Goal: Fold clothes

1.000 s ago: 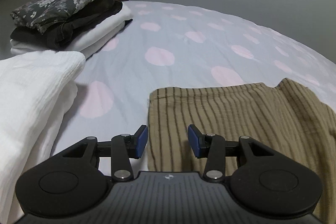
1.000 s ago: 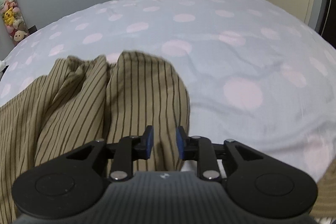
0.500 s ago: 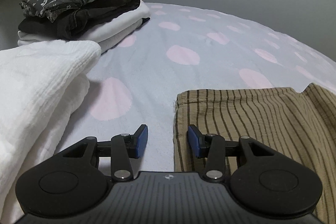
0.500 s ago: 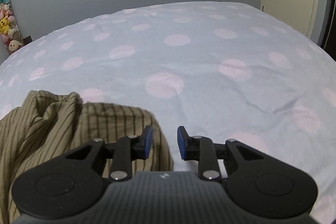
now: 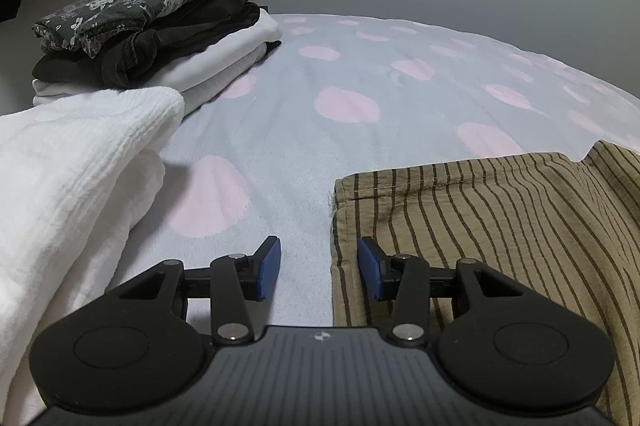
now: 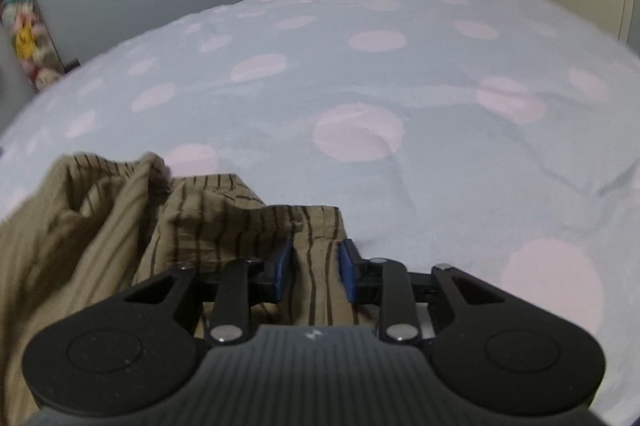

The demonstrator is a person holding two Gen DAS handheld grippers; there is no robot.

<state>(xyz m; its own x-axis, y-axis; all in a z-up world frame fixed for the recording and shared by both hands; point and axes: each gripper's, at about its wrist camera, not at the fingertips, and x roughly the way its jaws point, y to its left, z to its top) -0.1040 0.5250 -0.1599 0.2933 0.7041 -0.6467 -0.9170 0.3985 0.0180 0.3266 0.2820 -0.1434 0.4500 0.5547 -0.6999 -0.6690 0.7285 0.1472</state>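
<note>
From the left wrist, the left tongs (image 5: 318,268) hang open and empty over the left edge of the striped garment (image 5: 500,226) on the bed (image 5: 360,74); drop them squarely onto that hem before closing. From the right wrist, the right tongs (image 6: 312,268) straddle a fold of its right corner, jaws narrowed though no firm pinch shows, so I'd close fully before lifting both corners evenly.

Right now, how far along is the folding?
Done: a folded pile sits at the far left of the bed. In hand: striped garment, rumpled, lying between the right gripper pads; left gripper open at its corner. Left: folding it.
</note>
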